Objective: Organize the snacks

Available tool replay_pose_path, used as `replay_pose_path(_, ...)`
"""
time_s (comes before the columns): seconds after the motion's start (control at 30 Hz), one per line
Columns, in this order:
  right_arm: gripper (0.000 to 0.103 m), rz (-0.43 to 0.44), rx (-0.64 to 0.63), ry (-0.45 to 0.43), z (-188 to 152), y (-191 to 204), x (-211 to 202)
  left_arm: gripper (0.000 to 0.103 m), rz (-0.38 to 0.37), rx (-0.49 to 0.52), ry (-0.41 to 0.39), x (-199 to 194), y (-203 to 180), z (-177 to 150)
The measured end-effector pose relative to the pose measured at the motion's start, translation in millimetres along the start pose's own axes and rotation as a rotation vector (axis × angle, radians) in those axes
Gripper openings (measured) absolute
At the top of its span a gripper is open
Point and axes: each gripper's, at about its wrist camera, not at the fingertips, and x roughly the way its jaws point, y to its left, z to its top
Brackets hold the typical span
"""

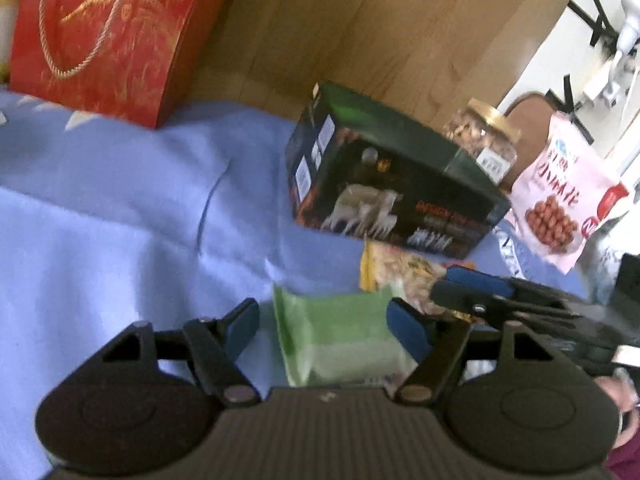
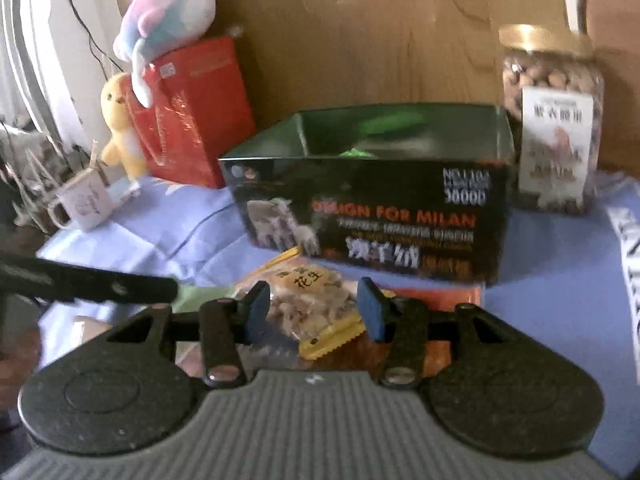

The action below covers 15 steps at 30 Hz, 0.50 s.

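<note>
Blue cloth (image 1: 120,208): covers the surface under everything; both pairs of fingers hang just above it.
Dark box (image 2: 372,196): open-topped, straight ahead of the right gripper (image 2: 314,312), beyond its fingers; something green lies inside (likely where the snacks go).
Red gift bag (image 1: 104,36): far ahead and left of the left gripper (image 1: 324,320), out of play.
Nut jar (image 2: 556,120): ahead and right of the right fingers, beside the box.
Pink snack bag (image 1: 560,200): well right of the left fingers, near the box's end.
Green packet (image 1: 340,344): lies between the left fingers, which stand wide and, as far as I can tell, do not press it.
Peanut packet (image 2: 312,312): lies between the right fingers, which stand part open with gaps on both sides; not gripped.
Step in hand: my guess is a two-handed pickup. Lower each pair until the pads straddle the packet's middle, close on its bulk rather than the crimped edge, then lift clear of the box's rim.
Hard to make out: both views are blurred; each packet's near end is hidden behind the gripper body; the orange thing under the peanut packet is unclear.
</note>
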Motion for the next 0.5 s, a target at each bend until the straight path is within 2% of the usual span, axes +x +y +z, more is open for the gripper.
replay_pose_path(0.03,0.027,0.032,-0.004,0.026,-4,3,-5,0.071,0.007,0.013,-0.007,-1,-2,-3)
replay_pose_path(0.13,0.026,0.041,-0.07,0.079,-33,18,-20,0.071,0.031,0.048,-0.022,-5,-7,-11)
replay_pose_path(0.23,0.026,0.028,-0.113,0.05,-58,30,-48,0.071,0.046,0.054,-0.027,-10,-9,-16)
replay_pose_path(0.37,0.029,0.018,-0.065,-0.041,-69,38,-82,0.07,-0.025,0.008,-0.06,-32,-2,-19)
replay_pose_path(0.4,0.034,0.036,-0.046,-0.061,-69,41,-88,0.07,-0.031,0.0,-0.073,-38,-1,-19)
replay_pose_path(0.43,0.046,0.064,-0.035,-0.082,-68,47,-92,0.07,-0.033,-0.007,-0.084,-44,-1,-20)
replay_pose_path(0.5,0.061,0.108,-0.05,-0.099,-69,61,-90,0.07,-0.038,-0.021,-0.094,-51,-2,-21)
